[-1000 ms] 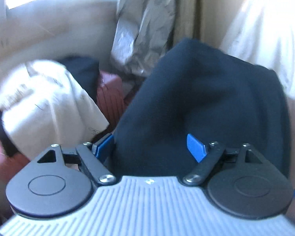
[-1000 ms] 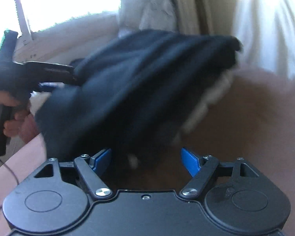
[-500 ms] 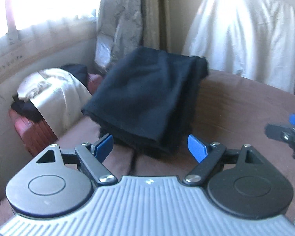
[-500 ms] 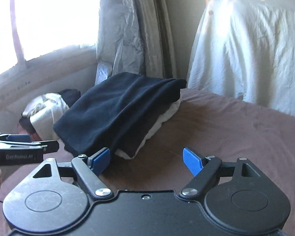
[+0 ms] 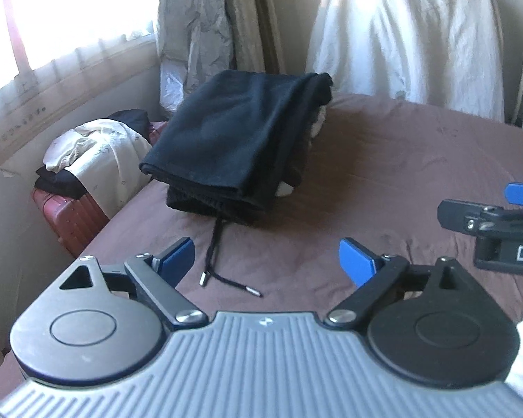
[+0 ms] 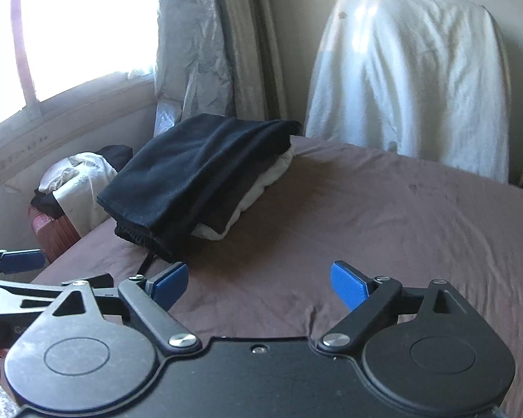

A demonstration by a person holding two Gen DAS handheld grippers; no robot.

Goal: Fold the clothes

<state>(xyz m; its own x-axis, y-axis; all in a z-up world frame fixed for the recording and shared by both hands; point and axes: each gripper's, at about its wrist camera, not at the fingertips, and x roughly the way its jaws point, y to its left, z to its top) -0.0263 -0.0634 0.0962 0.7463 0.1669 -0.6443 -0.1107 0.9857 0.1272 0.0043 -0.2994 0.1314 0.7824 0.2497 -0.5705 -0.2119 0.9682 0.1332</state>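
A folded dark navy garment [image 5: 240, 132] lies on top of a stack at the far left corner of the brown bed [image 5: 383, 181]. White folded cloth [image 6: 258, 188] shows under it in the right wrist view. A black drawstring [image 5: 216, 254] trails from the stack toward me. My left gripper [image 5: 266, 261] is open and empty, well short of the stack. My right gripper [image 6: 258, 280] is open and empty too, also back from the pile. The right gripper [image 5: 488, 216] shows at the right edge of the left wrist view, and the left gripper [image 6: 14, 268] at the left edge of the right wrist view.
A red suitcase [image 5: 69, 216] stands beside the bed at the left, with white and black clothes [image 5: 97, 153] heaped on it. A chair draped in white cloth [image 6: 408, 80] stands behind the bed. A bright window [image 6: 80, 24] and grey curtain [image 6: 191, 41] fill the back left.
Both grippers let go of the navy garment, which now rests on the stack, and have pulled back toward me, so the pile looks smaller and farther.
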